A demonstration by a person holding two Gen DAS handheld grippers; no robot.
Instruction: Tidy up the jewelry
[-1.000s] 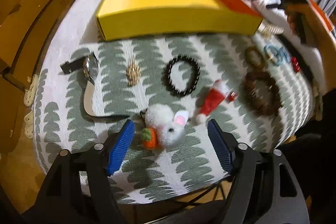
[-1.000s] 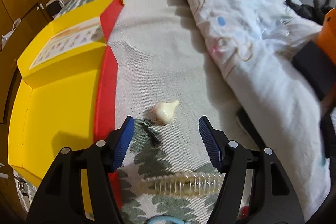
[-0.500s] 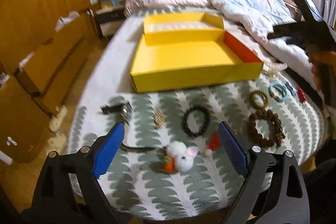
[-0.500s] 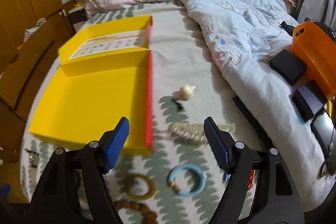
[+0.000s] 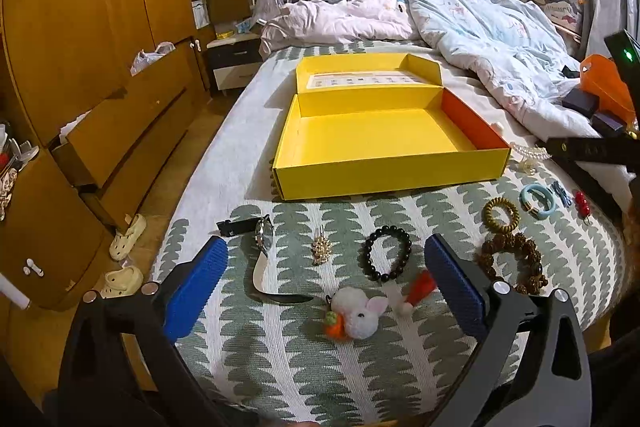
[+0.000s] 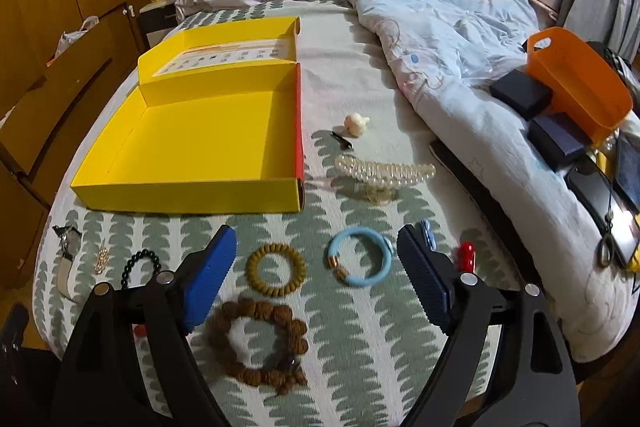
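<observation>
left gripper (image 5: 322,277): lifted back off rabbit charm (image 5: 360,311), jaws opening, empty | right gripper (image 6: 316,267): swung from yellow box (image 6: 192,183) over bracelets, opening, empty

Matt yellow cardboard box (image 5: 384,171), woven cloth bedspread (image 6: 360,339), glossy black bead bracelet (image 5: 387,254)

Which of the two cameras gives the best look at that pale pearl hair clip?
The right wrist view: the pearl hair clip lies whole and unblocked beside the yellow box. The left wrist view shows only its end beyond the box's corner.
</observation>
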